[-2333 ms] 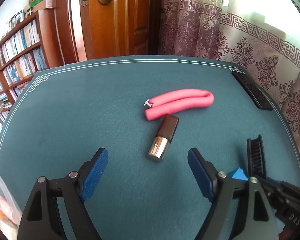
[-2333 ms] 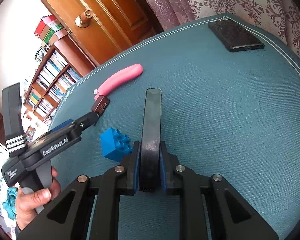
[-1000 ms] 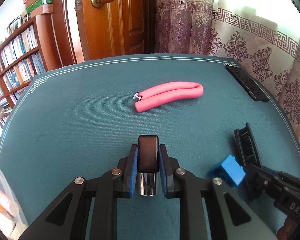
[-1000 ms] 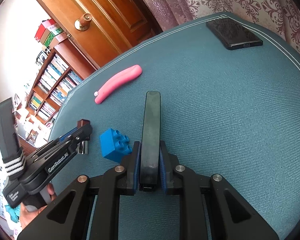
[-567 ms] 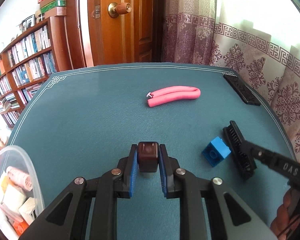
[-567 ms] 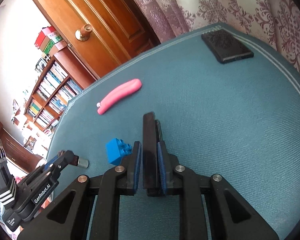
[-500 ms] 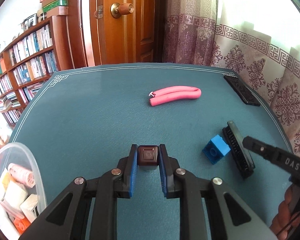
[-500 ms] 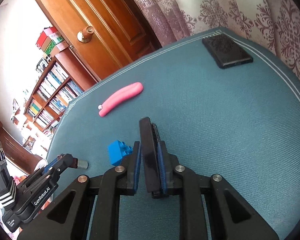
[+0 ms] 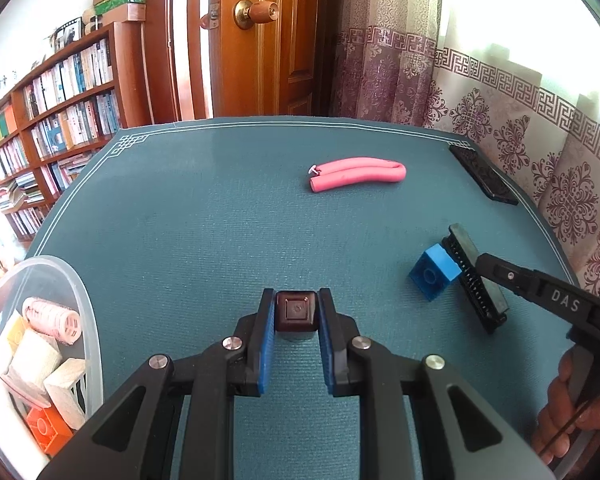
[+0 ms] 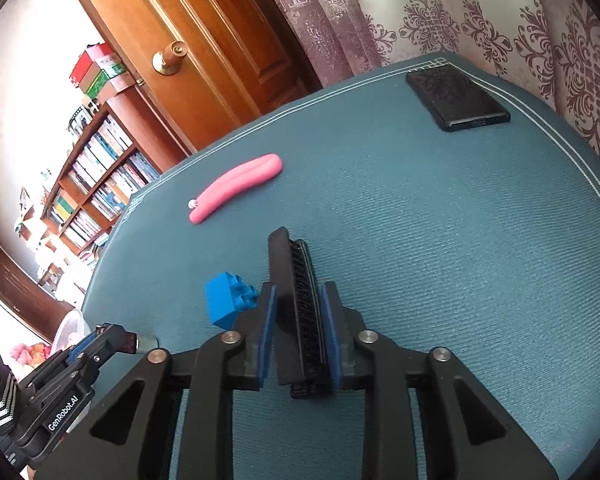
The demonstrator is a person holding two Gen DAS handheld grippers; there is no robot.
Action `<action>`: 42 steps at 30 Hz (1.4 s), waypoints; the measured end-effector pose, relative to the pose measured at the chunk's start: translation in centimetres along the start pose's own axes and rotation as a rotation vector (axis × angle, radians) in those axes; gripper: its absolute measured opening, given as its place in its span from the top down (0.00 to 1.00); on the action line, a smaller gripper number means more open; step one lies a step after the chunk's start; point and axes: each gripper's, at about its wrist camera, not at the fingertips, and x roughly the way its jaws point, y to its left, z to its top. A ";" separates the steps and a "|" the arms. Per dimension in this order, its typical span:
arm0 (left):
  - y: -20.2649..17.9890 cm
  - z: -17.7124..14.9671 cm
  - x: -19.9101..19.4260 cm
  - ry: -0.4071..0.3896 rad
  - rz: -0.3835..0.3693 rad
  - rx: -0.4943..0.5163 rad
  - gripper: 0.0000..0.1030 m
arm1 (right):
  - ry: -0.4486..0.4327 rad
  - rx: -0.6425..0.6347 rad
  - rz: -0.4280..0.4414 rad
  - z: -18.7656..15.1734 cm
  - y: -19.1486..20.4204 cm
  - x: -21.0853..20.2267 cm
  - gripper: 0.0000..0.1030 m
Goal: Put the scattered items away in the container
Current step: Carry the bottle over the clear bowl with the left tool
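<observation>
The left gripper (image 9: 297,316) was clamped on a lipstick tube (image 9: 296,314), held end-on between its blue pads above the teal table mat (image 9: 204,240). The right gripper (image 10: 300,322) gripped a black comb (image 10: 296,296), teeth rightward. A blue toy brick (image 10: 226,300) lay just beside it. The clear container (image 9: 88,344) sat at the left edge.
</observation>
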 end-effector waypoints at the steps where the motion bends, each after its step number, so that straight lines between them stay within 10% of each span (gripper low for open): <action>1: 0.0 0.0 0.0 0.001 -0.001 -0.002 0.78 | 0.002 -0.002 -0.002 0.0 0.0 0.0 0.69; 25: 0.8 -0.3 0.4 0.007 -0.016 -0.027 0.76 | 0.028 -0.097 -0.086 -0.8 0.9 1.2 0.81; 42: 1.5 -0.1 -1.8 -0.051 -0.003 -0.036 0.78 | -0.066 -0.087 0.032 0.2 2.5 -2.2 0.83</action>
